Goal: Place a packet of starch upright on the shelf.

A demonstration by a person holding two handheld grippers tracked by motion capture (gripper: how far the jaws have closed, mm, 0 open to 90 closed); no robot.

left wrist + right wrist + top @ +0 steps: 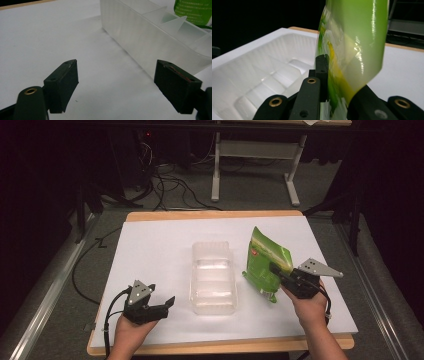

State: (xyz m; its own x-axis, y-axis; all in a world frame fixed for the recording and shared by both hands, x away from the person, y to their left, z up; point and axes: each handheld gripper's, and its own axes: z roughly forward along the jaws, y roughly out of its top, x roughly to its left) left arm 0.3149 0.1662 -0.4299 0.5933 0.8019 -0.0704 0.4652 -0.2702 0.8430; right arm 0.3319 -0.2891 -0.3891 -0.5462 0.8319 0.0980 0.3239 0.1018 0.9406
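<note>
Both hands low: my right gripper [278, 273] clamps the upright bag [265, 262], tray [212, 277] at nine o'clock; my left gripper [165, 305] gapes empty.

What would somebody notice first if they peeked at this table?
Probably the shiny green bag, held up right of the middle by the right hand-held gripper, which is shut on it. Beside it, mid-table, sits a clear plastic tray. The left hand-held gripper waits open near the front left.

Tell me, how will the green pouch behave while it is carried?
The pouch is probably floppy: it curves above the right gripper shut on it. Its glossy film may slip. It looks light, held up by one edge.
</note>
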